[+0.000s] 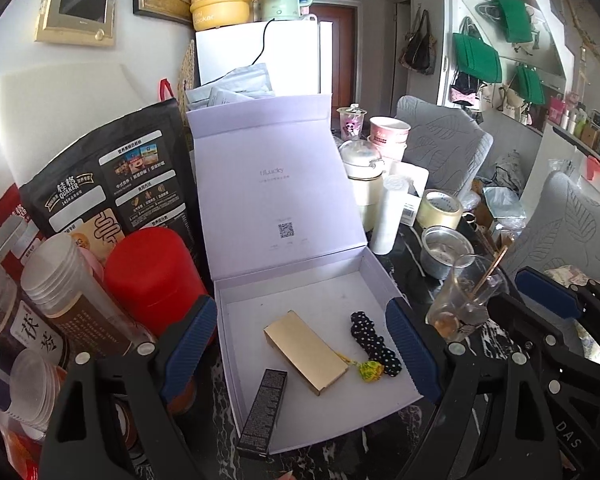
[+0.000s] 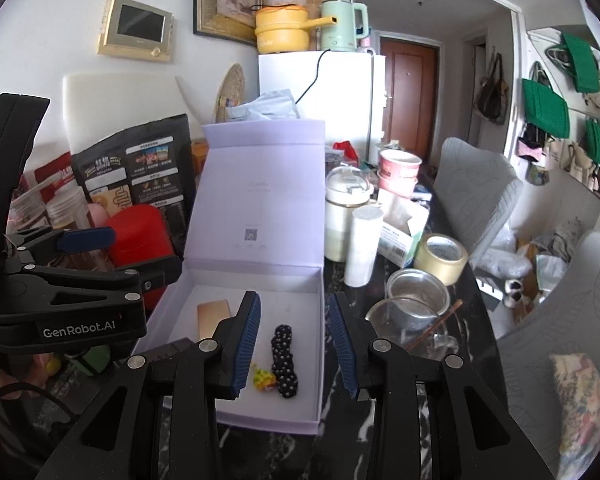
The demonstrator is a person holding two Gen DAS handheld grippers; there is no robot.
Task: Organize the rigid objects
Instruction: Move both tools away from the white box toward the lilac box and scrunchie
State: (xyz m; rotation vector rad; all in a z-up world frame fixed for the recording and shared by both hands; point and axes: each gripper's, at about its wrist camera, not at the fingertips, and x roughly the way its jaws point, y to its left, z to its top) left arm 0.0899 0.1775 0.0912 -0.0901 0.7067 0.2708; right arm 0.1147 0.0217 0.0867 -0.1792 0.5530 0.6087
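Your left claw [image 1: 304, 344] is wide and holds nothing. Your right claw [image 2: 296, 344] is narrower, also holding nothing. Both hang over the open box [image 1: 236, 344]. Inside lie a dark tube [image 1: 264, 408] (leaning on the front wall), a gold box [image 1: 306, 350], a yellow candy [image 1: 370, 372] and a dotted band [image 1: 374, 344]. The lid [image 1: 268, 176] stands up behind.

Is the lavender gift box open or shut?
Open: the lavender gift box has its lid standing upright behind the tray, exposing the gold box inside.

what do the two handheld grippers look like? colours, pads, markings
Left gripper and right gripper: matte black plastic frames with triangular cut-outs, silver round pivot pins and ribbed dark-blue finger pads. White "GenRobot.AI" lettering on the left body in the right wrist view.
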